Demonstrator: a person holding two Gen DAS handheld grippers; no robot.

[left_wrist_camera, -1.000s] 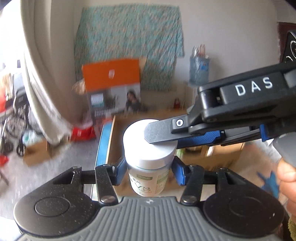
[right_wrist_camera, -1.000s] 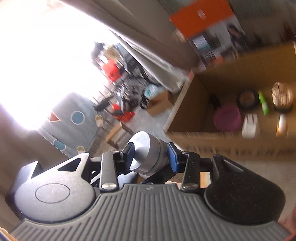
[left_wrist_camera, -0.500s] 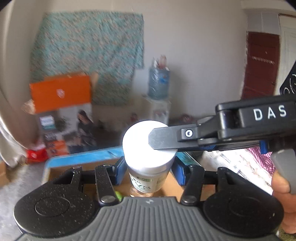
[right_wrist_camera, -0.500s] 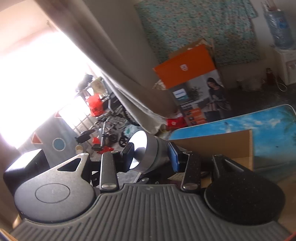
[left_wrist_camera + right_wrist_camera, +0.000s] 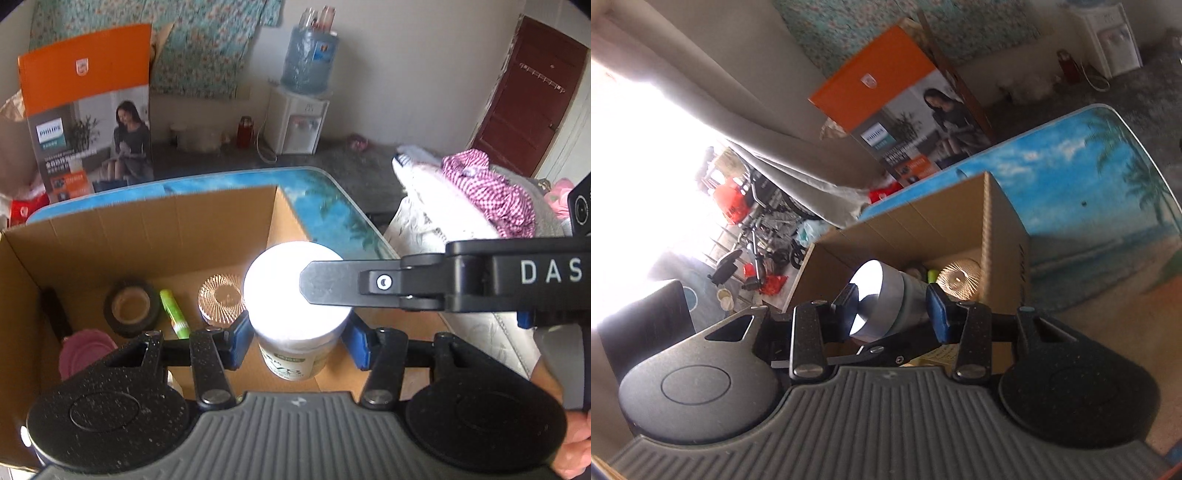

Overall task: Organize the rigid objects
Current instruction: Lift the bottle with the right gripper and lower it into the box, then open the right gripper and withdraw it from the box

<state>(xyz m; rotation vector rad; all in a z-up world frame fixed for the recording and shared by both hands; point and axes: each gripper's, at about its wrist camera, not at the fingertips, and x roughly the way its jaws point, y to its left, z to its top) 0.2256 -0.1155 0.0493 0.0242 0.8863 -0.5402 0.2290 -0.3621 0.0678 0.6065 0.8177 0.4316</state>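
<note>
A white jar [image 5: 295,299] with a white lid and a green-lettered label hangs over the open cardboard box [image 5: 147,236]. My left gripper [image 5: 297,341] is shut on its body, a blue pad on each side. My right gripper [image 5: 891,305] is shut on the same jar [image 5: 886,295] end to end, with one pad on the lid and the other on the base. One of the right gripper's fingers [image 5: 332,282] lies across the lid in the left wrist view. In the box [image 5: 923,229] lie a black tape roll [image 5: 131,304], a green tube [image 5: 173,314], a copper-lidded jar [image 5: 221,293] and a pink object [image 5: 86,354].
The box stands on a table with a blue beach print [image 5: 332,206]. Behind it stands an orange and grey product carton [image 5: 88,110], with a water dispenser [image 5: 299,122] by the wall. Cloth bundles [image 5: 480,192] lie to the right. A person's hand [image 5: 569,454] holds the right gripper.
Both grippers have carried the jar sideways and tipped downward. The view has swung from the far wall to the inside of the box, which now lies beneath the jar.
</note>
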